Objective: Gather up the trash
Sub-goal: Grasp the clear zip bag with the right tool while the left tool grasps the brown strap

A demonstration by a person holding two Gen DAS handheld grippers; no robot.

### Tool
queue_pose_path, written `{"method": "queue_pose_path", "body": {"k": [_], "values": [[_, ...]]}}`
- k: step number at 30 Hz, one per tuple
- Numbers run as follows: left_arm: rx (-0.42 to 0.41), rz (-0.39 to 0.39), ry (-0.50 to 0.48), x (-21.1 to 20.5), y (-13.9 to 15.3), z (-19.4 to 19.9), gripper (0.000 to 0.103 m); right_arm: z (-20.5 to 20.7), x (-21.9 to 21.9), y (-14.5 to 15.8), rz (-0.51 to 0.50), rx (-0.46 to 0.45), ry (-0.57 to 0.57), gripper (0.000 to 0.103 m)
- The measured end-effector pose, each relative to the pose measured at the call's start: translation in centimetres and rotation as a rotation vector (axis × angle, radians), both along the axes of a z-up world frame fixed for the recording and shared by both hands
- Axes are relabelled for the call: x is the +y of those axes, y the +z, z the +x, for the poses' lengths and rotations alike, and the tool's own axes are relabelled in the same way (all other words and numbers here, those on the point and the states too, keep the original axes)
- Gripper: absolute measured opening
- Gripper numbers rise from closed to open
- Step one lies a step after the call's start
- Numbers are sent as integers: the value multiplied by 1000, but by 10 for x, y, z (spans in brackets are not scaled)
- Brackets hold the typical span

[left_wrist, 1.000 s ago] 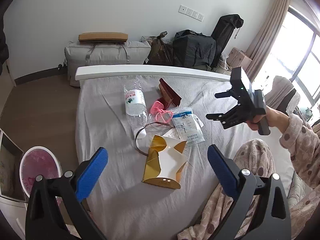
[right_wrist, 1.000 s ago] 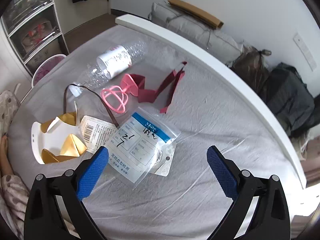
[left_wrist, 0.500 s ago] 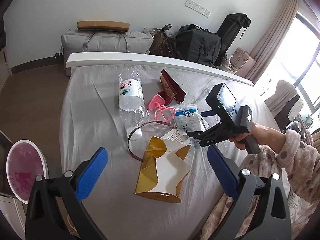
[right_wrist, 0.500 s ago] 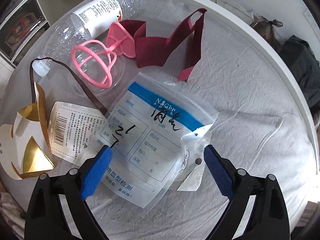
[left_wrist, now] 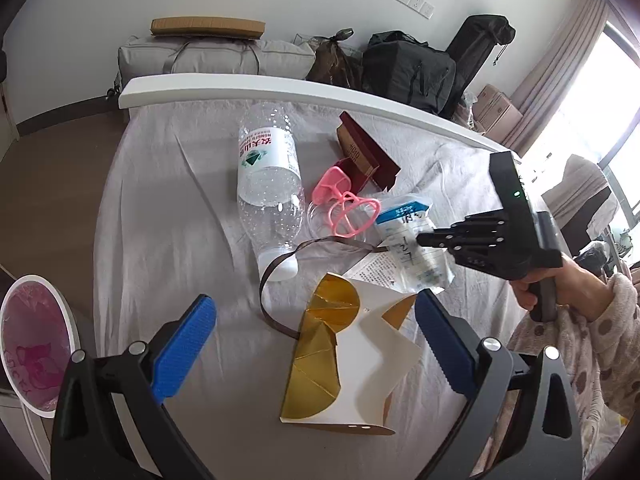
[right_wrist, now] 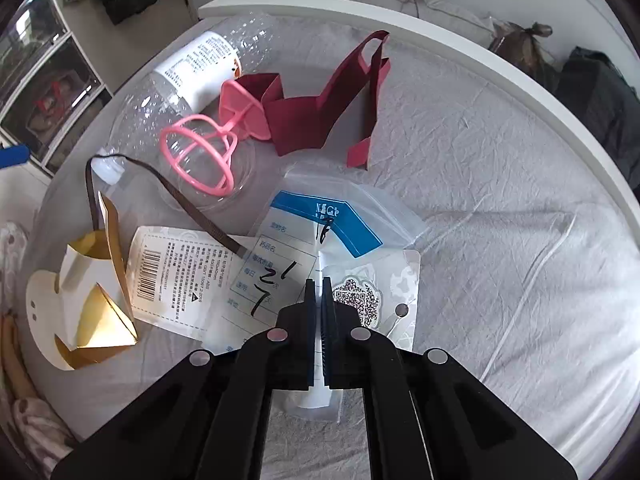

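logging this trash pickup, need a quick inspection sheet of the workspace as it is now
surface: bed with a wrinkled grey sheet, white footboard along the far edge.
job's things: clear plastic bottle lying down; pink plastic frame; dark red card packaging; gold and white paper box, flattened; blue-labelled zip bag; bin with pink liner on the floor beside the bed.
clutter: brown ribbon looped by the bottle cap.
grippers: right gripper shut on the zip bag; left gripper open, above the paper box.
cables: nothing seen.
surroundings: grey and black bags by the wall, curtained window.
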State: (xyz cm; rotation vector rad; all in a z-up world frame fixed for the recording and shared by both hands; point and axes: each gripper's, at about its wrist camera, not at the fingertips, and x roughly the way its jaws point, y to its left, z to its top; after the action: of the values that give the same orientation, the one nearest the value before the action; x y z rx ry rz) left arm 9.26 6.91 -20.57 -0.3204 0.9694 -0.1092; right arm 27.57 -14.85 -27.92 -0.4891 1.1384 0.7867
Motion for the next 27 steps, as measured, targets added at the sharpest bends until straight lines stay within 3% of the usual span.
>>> {"method": "queue_pose_path", "body": {"k": [7,12,14,17,24,27], "values": [[19,53,6,4,-22,19,98,37,-48,30,261,89,-233,1],[38,97,-51,-2,-32,28,93,40,-62,28,293,97,-274,1],[66,87,-70,-2,-41,34,73,41,-59,30,305,79,-249,1],[104,74,-101,-6,-51,43,51,46,-50,33,319,85,-235,1],[120,76,-102,-9,-53,44,31,50,-49,30,316,80,-251,1],[138,73,-95,-5,-57,44,14,51,-49,29,318,82,-248,1]]}}
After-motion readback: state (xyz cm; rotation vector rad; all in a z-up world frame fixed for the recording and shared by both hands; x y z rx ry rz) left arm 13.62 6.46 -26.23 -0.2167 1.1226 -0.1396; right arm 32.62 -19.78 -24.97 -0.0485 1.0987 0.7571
